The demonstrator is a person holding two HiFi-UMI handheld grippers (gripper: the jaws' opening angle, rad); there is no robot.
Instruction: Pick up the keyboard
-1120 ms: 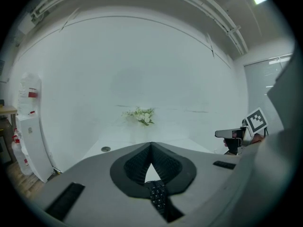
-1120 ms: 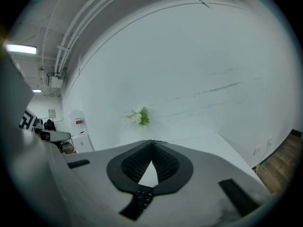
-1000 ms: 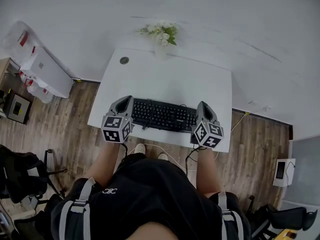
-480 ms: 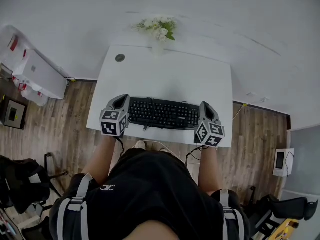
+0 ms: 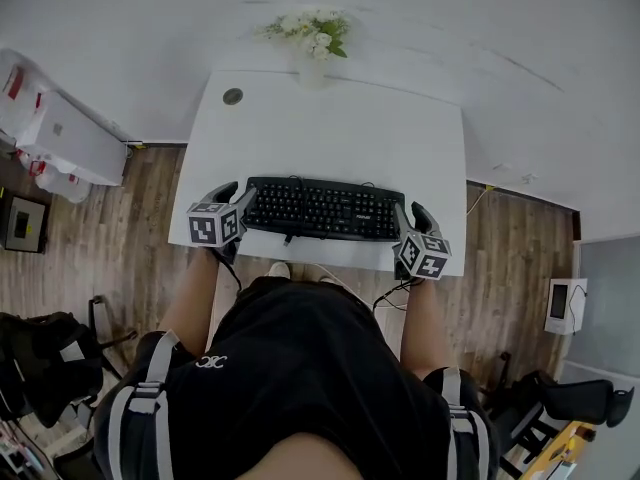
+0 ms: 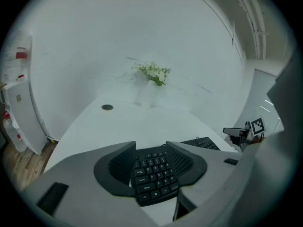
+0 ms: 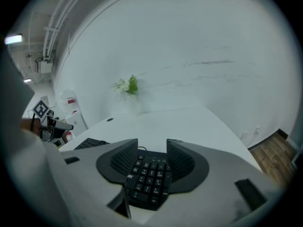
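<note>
A black keyboard (image 5: 322, 209) lies across the near half of the white desk (image 5: 330, 133). My left gripper (image 5: 241, 206) is at its left end and my right gripper (image 5: 404, 218) at its right end. In the left gripper view the jaws of the left gripper (image 6: 150, 145) are opening, and the keyboard's left end (image 6: 154, 176) shows between them, untouched by the pads. In the right gripper view the right gripper (image 7: 152, 142) is also opening, with the keyboard's right end (image 7: 147, 178) lying between its jaws, free of the pads.
A vase of white flowers (image 5: 312, 38) stands at the desk's far edge, and a round grommet (image 5: 233, 96) sits at the far left corner. The keyboard's cable (image 5: 290, 238) runs off the near edge. A white cabinet (image 5: 60, 133) stands on the wooden floor to the left.
Both grippers have sunk from above the keyboard to desk level at its two ends. Their jaws were shut and now stand apart.
</note>
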